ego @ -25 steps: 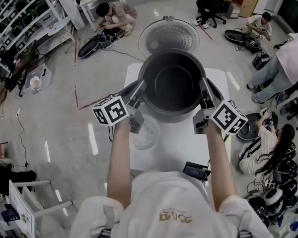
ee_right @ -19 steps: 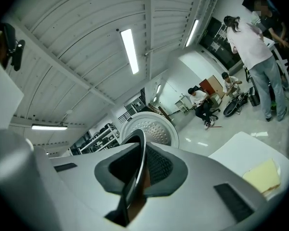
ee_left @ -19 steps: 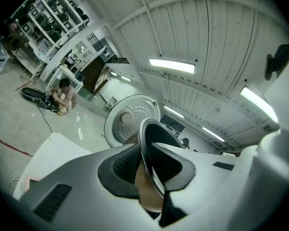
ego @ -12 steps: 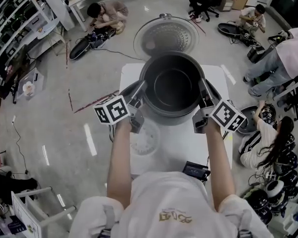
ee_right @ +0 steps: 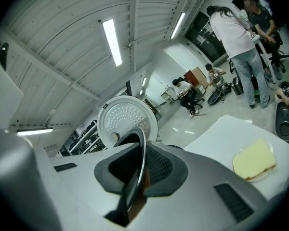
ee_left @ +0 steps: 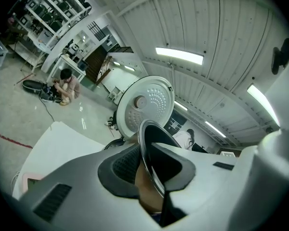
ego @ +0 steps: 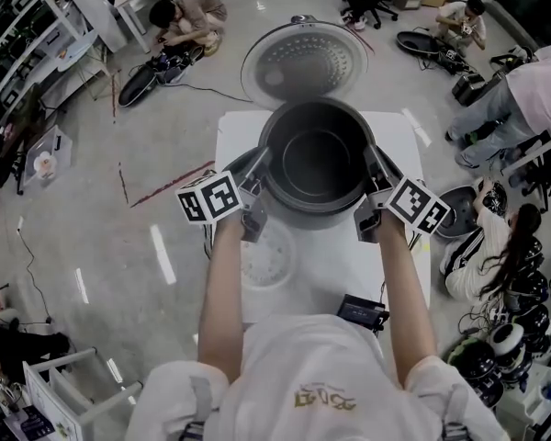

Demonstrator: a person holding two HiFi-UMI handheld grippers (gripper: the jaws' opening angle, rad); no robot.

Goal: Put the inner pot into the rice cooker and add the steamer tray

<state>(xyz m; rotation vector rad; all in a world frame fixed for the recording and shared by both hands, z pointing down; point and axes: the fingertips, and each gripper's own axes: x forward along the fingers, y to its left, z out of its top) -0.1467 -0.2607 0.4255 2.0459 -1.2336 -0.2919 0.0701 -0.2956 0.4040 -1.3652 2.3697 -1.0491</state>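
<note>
Head camera: high above the person's shoulders, facing steeply down, wide enough to take in the whole white table [ego: 323,274] and the floor around it. Each gripper camera rides just behind its own jaws, very close, tilted up past the inner pot [ego: 317,159] rim towards the ceiling. All three views share that pot and the open lid [ego: 303,62].

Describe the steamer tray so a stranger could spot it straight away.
Start at the white table. On it, nearer the person than the dark inner pot and beside the left forearm, lies the steamer tray: the only pale, flat, hole-dotted disc on the tabletop, unlike the small black device near the edge.
</note>
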